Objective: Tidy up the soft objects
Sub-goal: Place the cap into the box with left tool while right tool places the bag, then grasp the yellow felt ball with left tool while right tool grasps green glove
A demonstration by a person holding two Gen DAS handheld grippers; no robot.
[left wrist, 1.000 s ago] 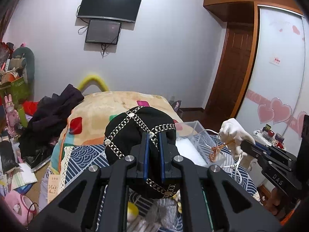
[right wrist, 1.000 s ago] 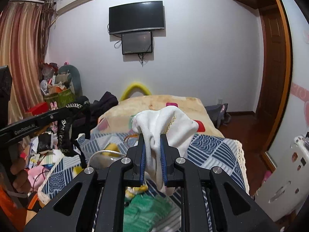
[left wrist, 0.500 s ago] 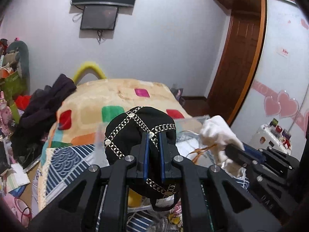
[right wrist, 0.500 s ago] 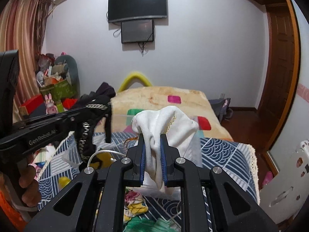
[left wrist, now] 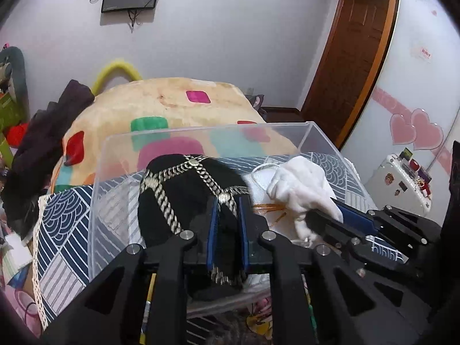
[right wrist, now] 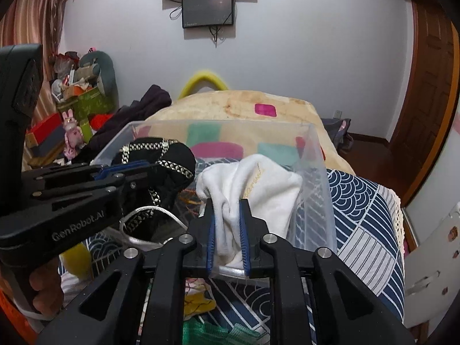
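Note:
My left gripper (left wrist: pixel 227 224) is shut on a black cloth item with silver chain trim (left wrist: pixel 178 195) and holds it inside a clear plastic bin (left wrist: pixel 207 132). My right gripper (right wrist: pixel 228 230) is shut on a white soft cloth (right wrist: pixel 256 189), held over the same bin (right wrist: pixel 319 172) at its right side. In the left wrist view the white cloth (left wrist: pixel 299 187) sits just right of the black item. In the right wrist view the black item (right wrist: pixel 155 158) and left gripper (right wrist: pixel 126 172) are at the left. A white cord (right wrist: pixel 152 212) lies in the bin.
The bin rests on a bed with a navy wave-pattern cover (right wrist: pixel 365 215) and a beige blanket with coloured squares (left wrist: pixel 161 106). Dark clothes (left wrist: pixel 43 132) are piled at the left. Green and yellow soft items (right wrist: pixel 218 330) lie near the bed's front. A white suitcase (left wrist: pixel 399 181) stands right.
Both grippers moved forward and down with their cloths, from above the bed to inside the clear bin. Both stayed shut.

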